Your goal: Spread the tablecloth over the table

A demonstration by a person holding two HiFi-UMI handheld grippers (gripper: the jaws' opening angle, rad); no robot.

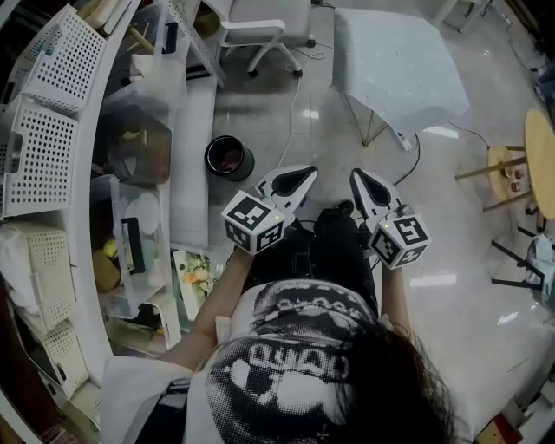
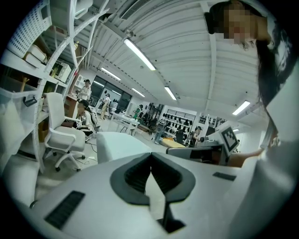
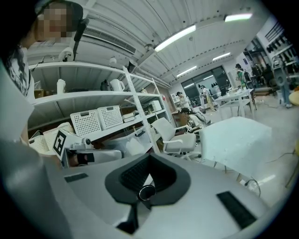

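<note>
The left gripper (image 1: 309, 172) (image 2: 150, 161) has its jaws pressed together with nothing between them; the right gripper (image 1: 356, 174) (image 3: 149, 162) is likewise closed and empty; the 2 are held side by side above the floor, well apart from the table. The white tablecloth (image 1: 397, 62) (image 3: 236, 139) lies over the table top and hangs past its edges; 1 chair (image 1: 260, 26) stands near its left side; a black bin (image 1: 228, 158) stands by the shelves (image 1: 52, 130).

No text, label or number can be read.
</note>
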